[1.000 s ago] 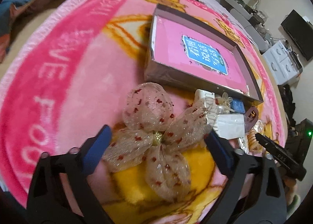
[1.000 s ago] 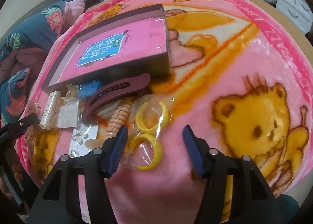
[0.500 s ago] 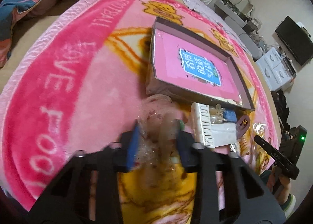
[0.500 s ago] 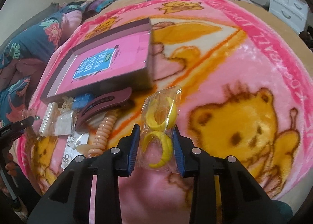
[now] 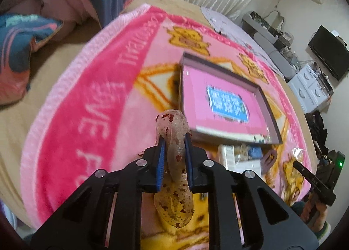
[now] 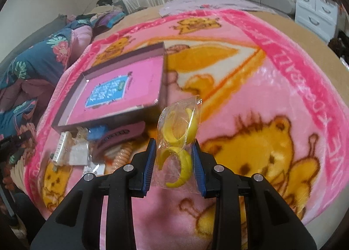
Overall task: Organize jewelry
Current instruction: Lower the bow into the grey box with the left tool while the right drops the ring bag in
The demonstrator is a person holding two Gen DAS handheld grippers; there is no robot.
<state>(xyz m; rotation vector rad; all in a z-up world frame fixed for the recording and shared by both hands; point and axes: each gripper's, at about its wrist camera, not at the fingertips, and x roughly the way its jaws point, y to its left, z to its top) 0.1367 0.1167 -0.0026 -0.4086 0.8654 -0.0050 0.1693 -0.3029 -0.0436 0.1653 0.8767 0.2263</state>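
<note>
Left gripper (image 5: 174, 151) is clenched on the bow (image 5: 174, 138) (sheer fabric, red flecks), squeezed flat between the blue pads (image 5: 161, 162); one loop sticks up past the tips, another hangs below them. Bow is off the blanket (image 5: 65, 108), in line with the near left corner of the box (image 5: 270, 119).

Right gripper (image 6: 174, 158) is clamped on the bag (image 6: 178, 136), clear plastic with yellow rings inside. Bag top pokes up past the tips, just right of the box's near corner in that view.

Only the left view shows the bow; only the right view shows the bag clearly. Left view catches just a crinkle of plastic and the right gripper's dark body at far right.

Box is open, pink inside with a blue label, nothing in it. The pile sits against its near wall: white comb (image 6: 60, 147), purple clip (image 6: 117, 138), blue item (image 6: 97, 132), peach coil tie (image 6: 120, 156), small clear packets. Right view shows the pile better; in the left view it's blurred and partly behind the fingers.

Bedding (image 6: 43, 53) lies beyond the blanket's edge, white drawers (image 6: 316, 12) at the far wall.
</note>
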